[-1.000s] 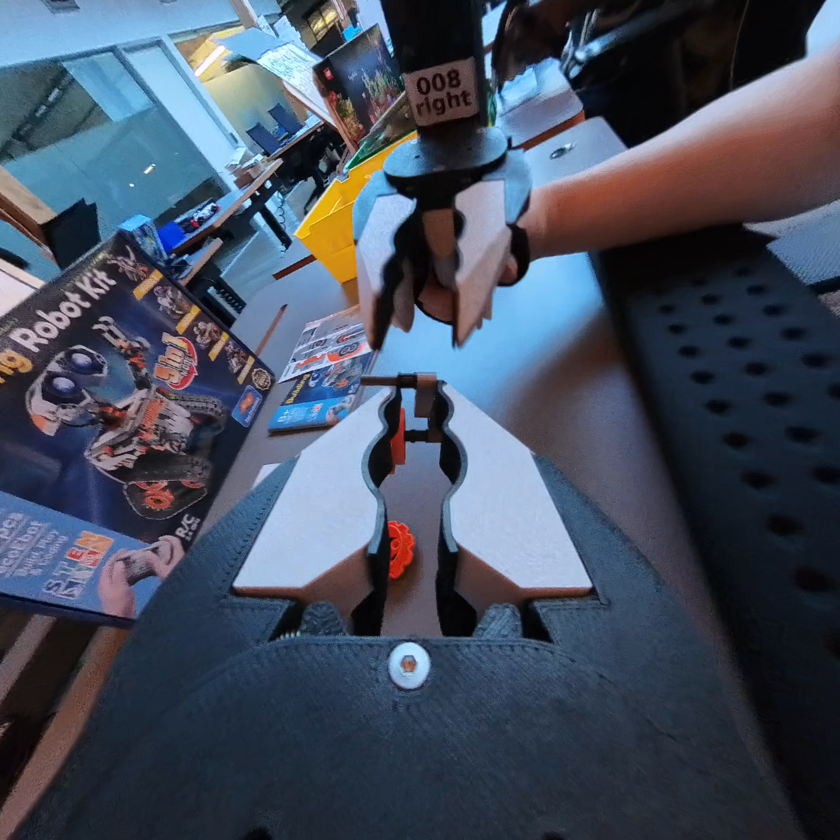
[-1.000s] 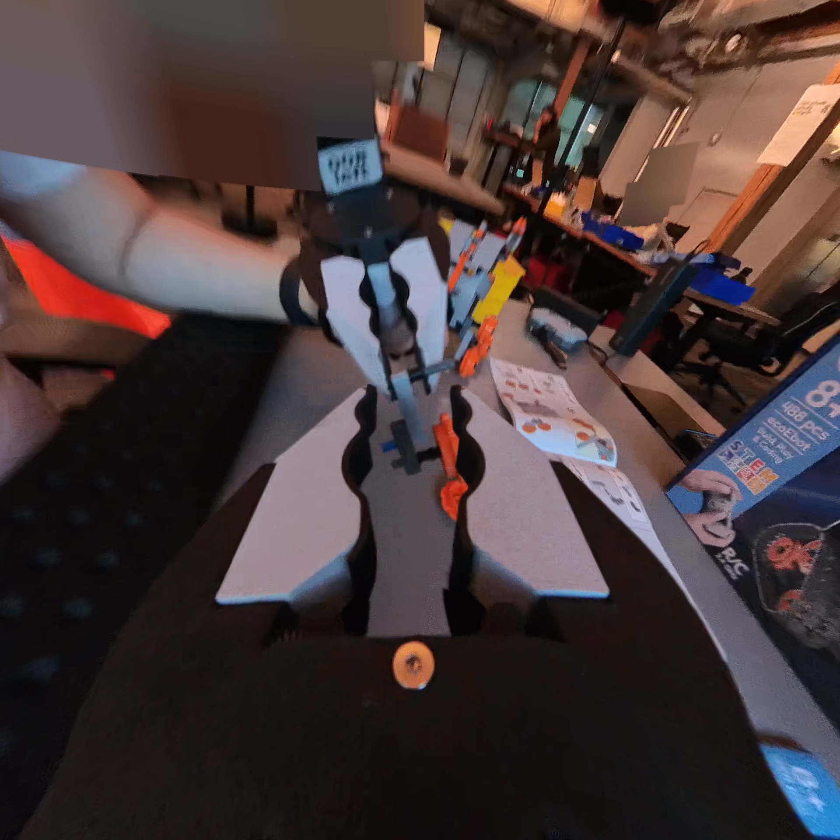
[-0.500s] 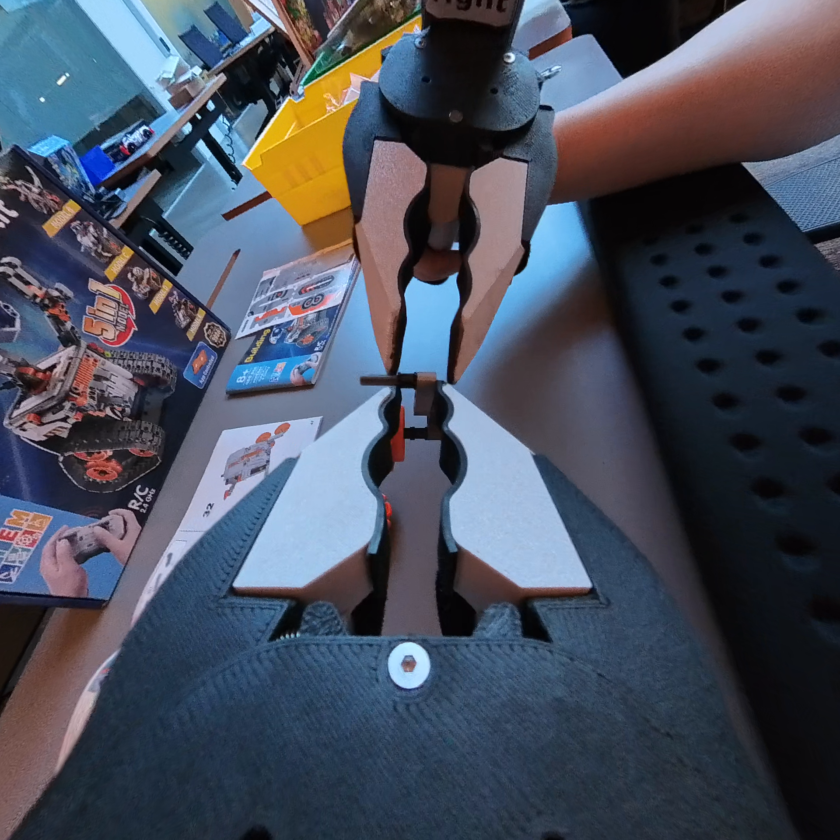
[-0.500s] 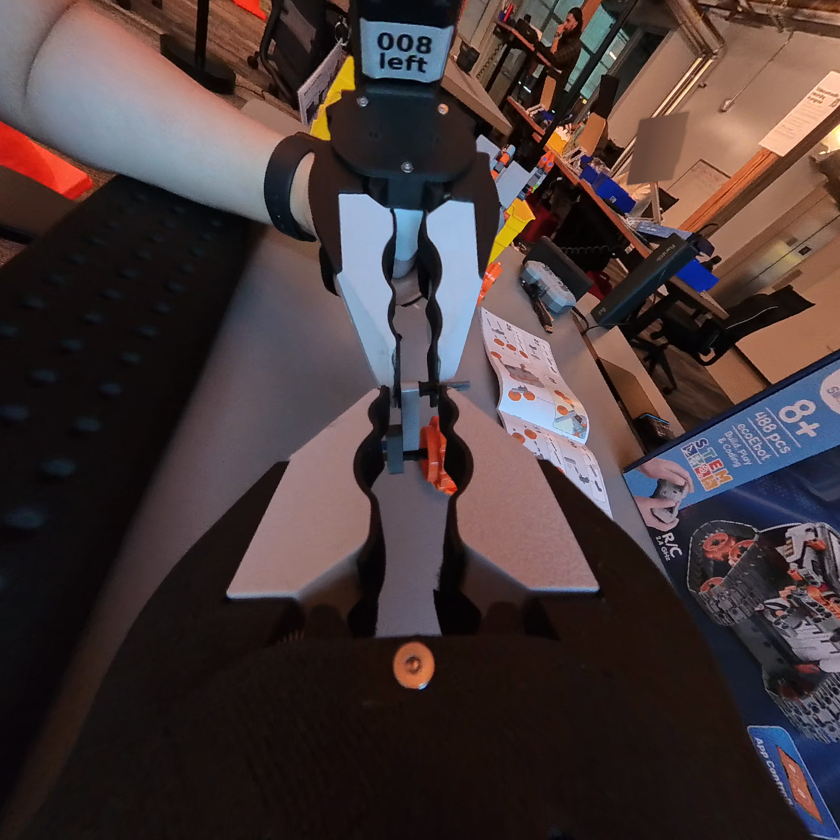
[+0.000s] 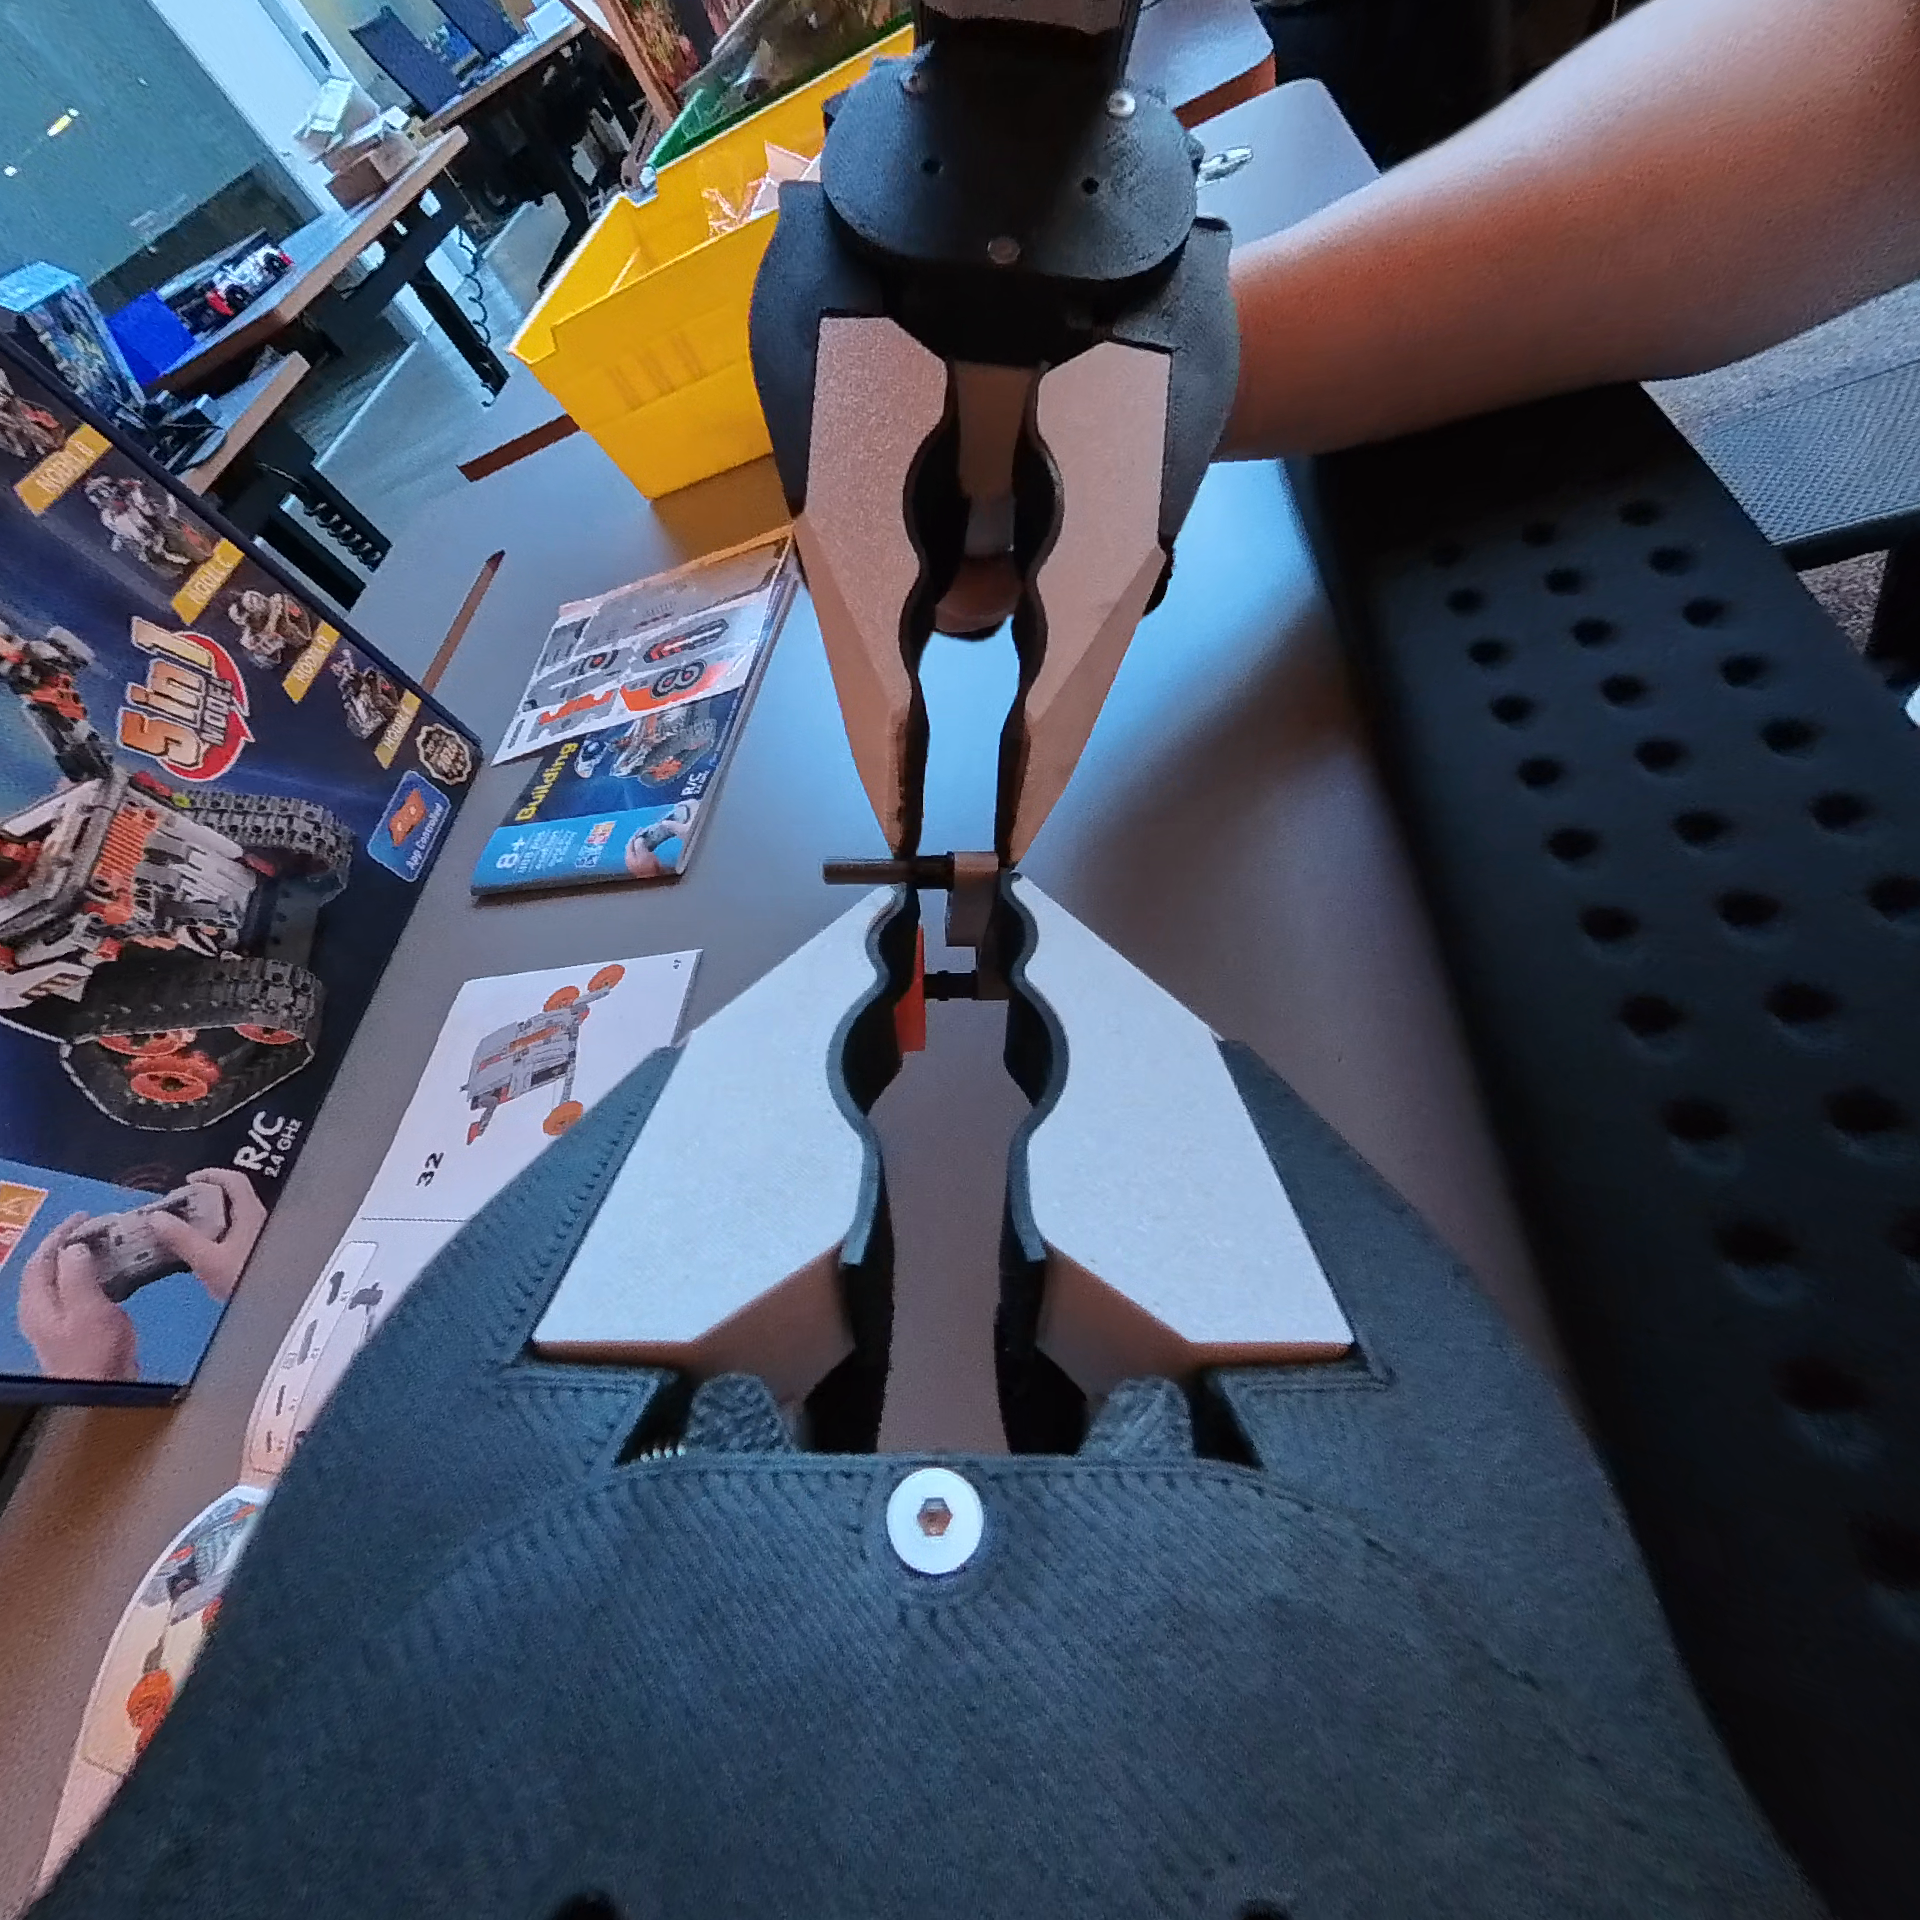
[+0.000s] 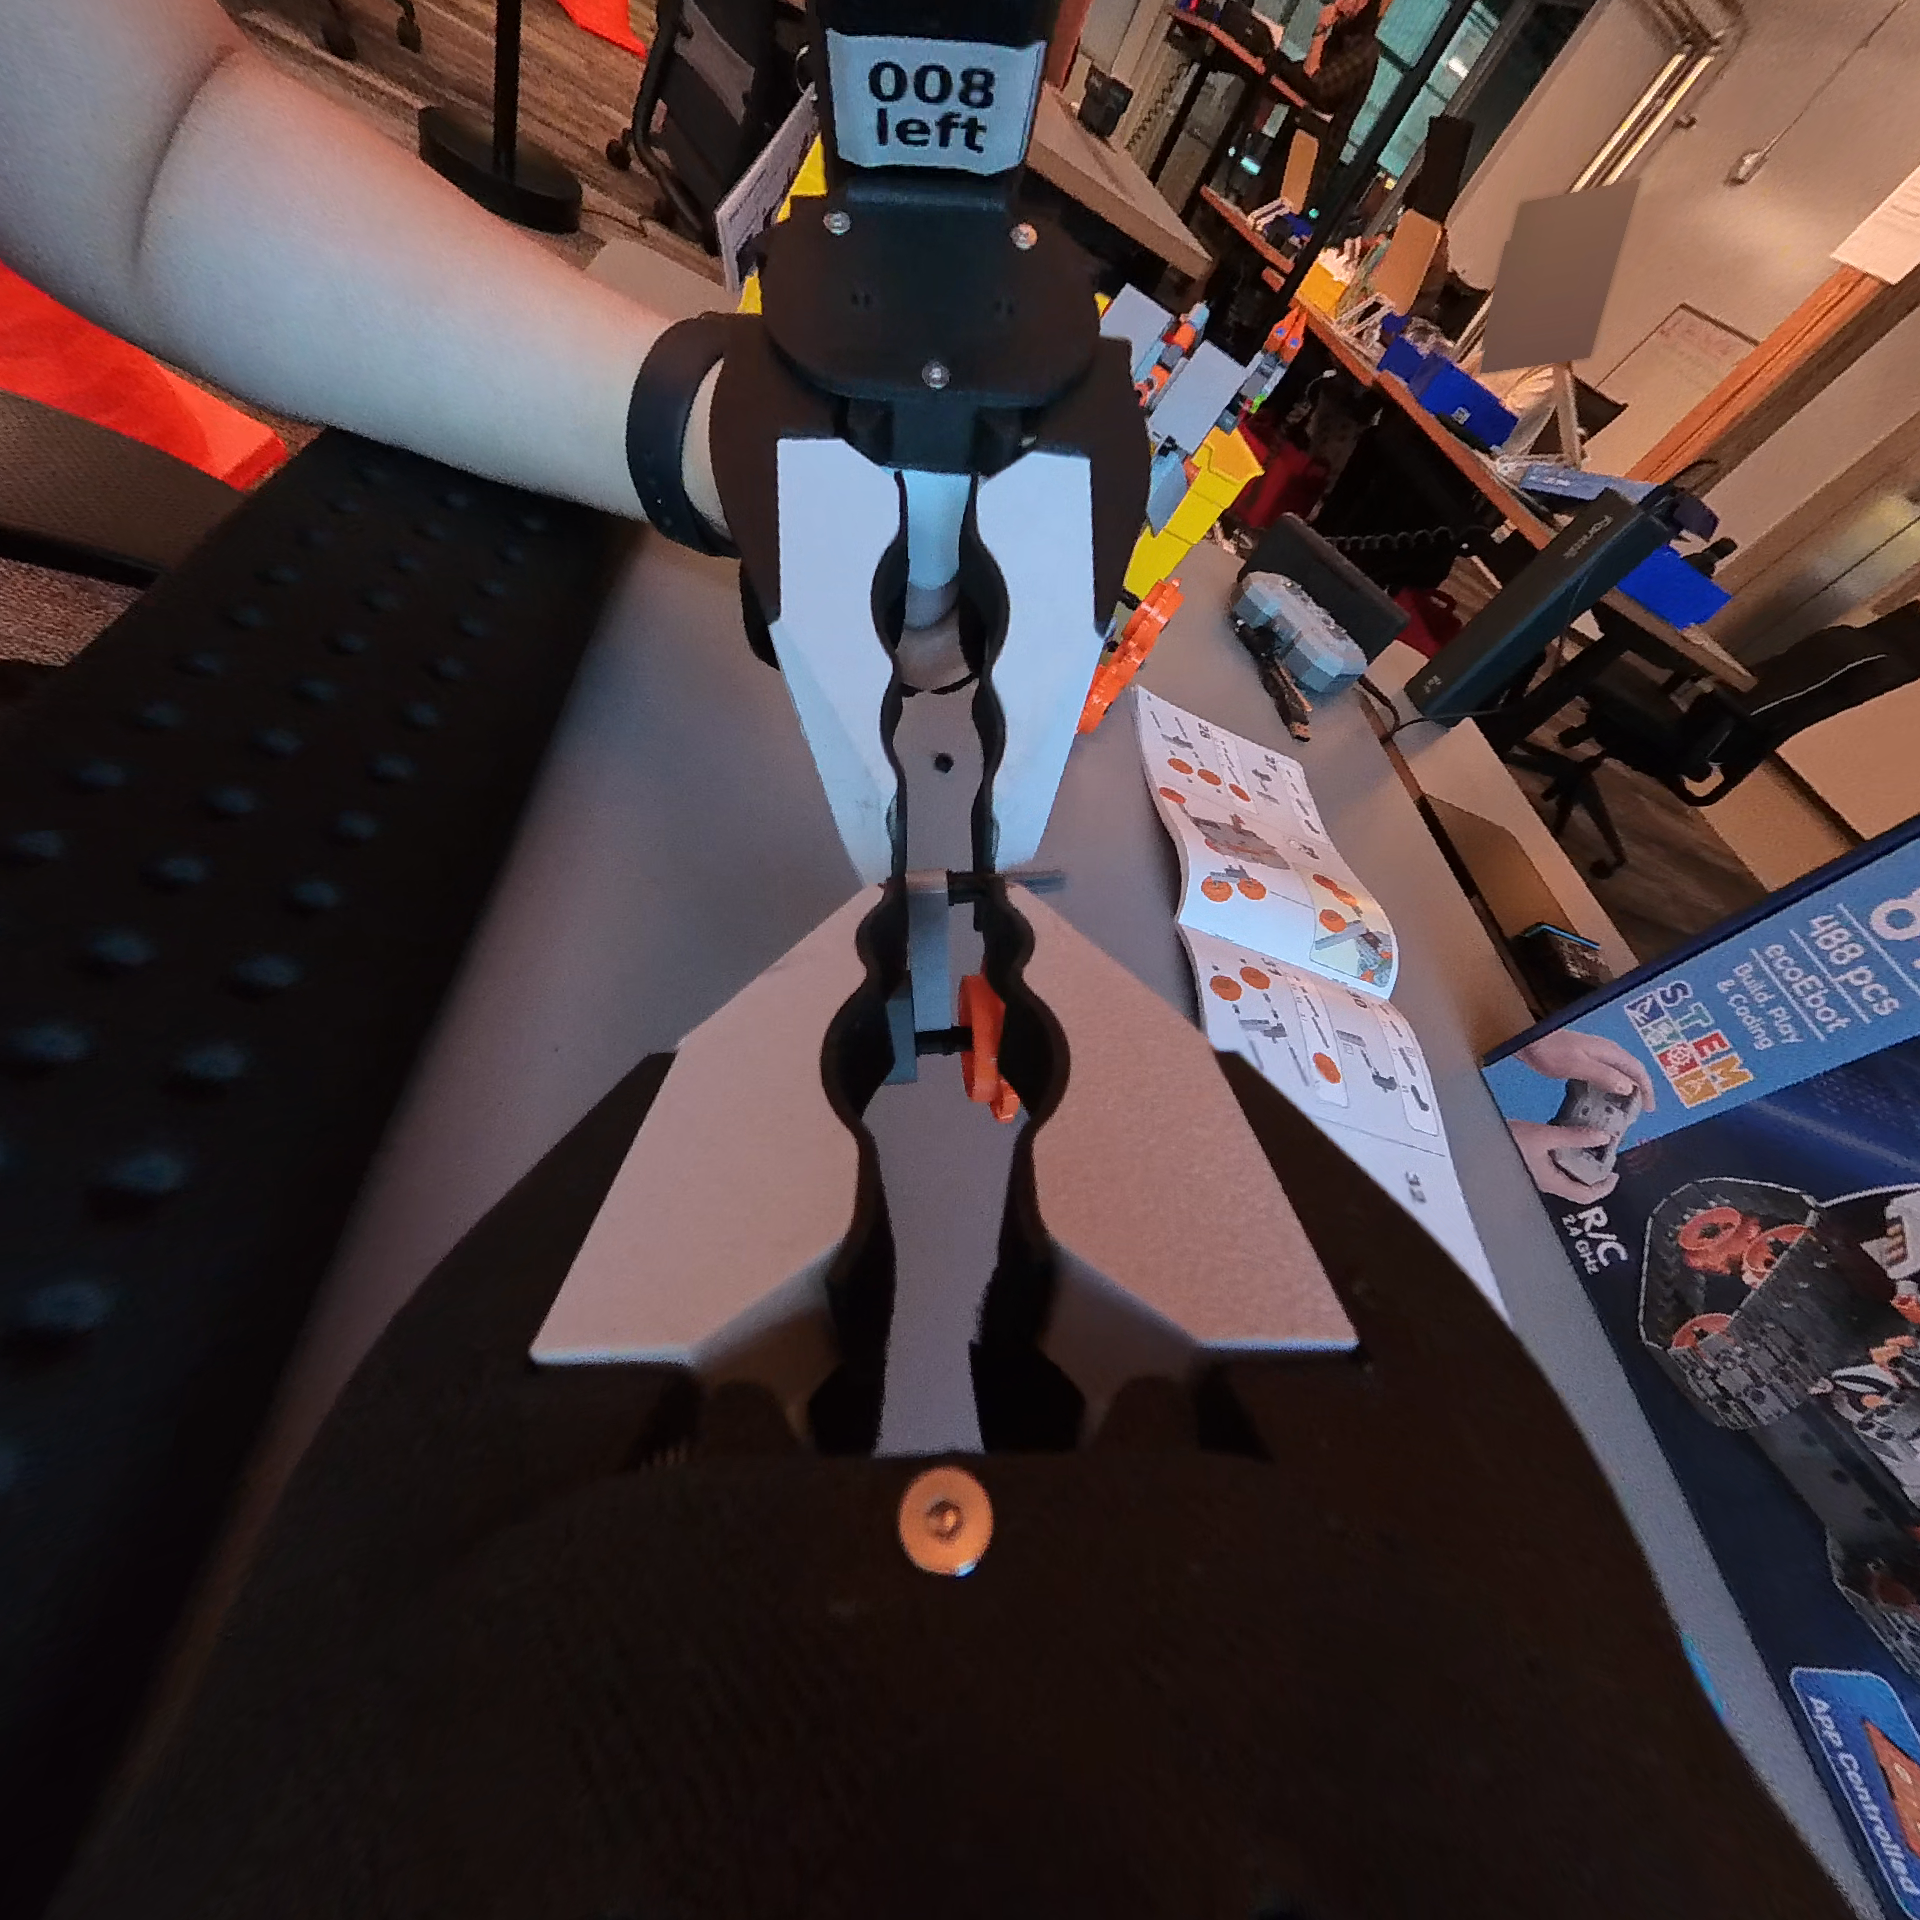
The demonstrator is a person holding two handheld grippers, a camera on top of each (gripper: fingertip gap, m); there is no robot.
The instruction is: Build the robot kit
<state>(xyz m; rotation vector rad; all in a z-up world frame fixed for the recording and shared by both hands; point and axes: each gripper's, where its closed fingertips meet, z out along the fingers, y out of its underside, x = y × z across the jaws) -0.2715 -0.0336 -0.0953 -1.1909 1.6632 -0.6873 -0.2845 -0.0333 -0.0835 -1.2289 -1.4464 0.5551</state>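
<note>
Above a grey surface (image 5: 1195,831), two hand-held grippers meet tip to tip, each tilted down toward the other; a small toy assembly (image 5: 971,914) hangs between them, clear of the surface.

The assembly is a short grey beam (image 6: 928,987) standing roughly upright; a thin black axle (image 5: 873,869) crosses its top end and sticks out to one side; an orange gear (image 6: 982,1049) sits on a second, shorter axle at its lower end.

The left gripper (image 5: 956,899) has its jaws clenched on the assembly, one finger against the gear and the other against the beam.

The right gripper (image 5: 956,831) comes in from the far side with its jaws drawn almost together; its tips sit at the top of the beam, right beside the long axle; whether they grip it or only touch it, I cannot tell.

A bare forearm (image 5: 1558,260) reaches in behind the right gripper; the arm behind the left one wears a dark wristband (image 6: 665,436).

Around them on the surface: a large blue kit box (image 5: 156,831) picturing a tracked robot; a closed booklet (image 5: 634,727) and an open one (image 5: 540,1060) just beside it; a yellow bin (image 5: 665,343) farther back; a black mat with rows of holes (image 5: 1662,831) along the other side.
</note>
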